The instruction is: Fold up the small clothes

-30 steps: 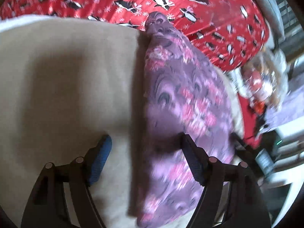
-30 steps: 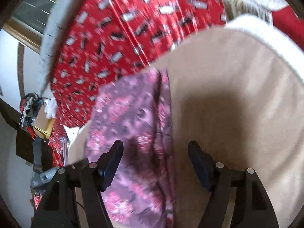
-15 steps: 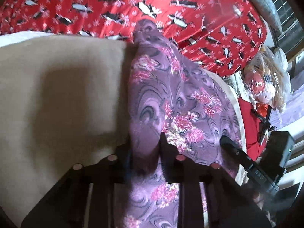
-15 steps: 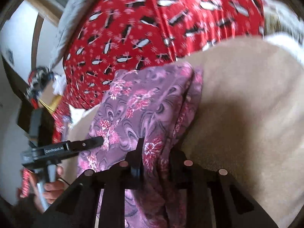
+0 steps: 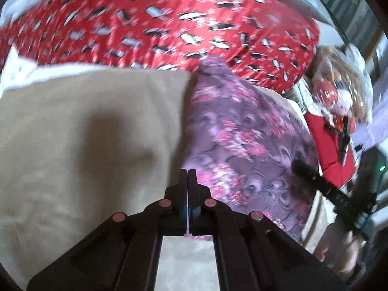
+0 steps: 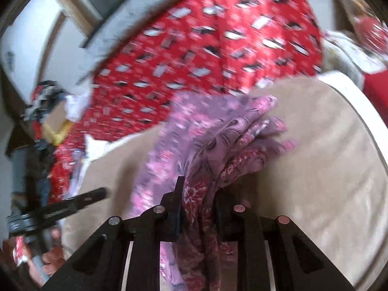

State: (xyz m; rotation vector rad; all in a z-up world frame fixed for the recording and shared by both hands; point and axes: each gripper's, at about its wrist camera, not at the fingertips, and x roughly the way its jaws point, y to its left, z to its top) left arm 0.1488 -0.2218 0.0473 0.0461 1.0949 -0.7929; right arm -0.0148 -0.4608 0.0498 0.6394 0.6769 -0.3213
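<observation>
My left tool (image 5: 188,177) is squeezed tight on the edge of the purple flowery cloth (image 5: 245,145), mid-frame on the tan blanket (image 5: 84,133). My right tool (image 6: 197,194) pinches a bunched fold of the cloth (image 6: 208,140), lower middle

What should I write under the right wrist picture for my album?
Right gripper pinching a bunched purple flowery cloth above the beige blanket.

A soft tan blanket (image 5: 84,133) covers the bed. On it lies a purple flowery cloth (image 5: 242,140). A red penguin blanket (image 5: 169,24) lies behind.
</observation>
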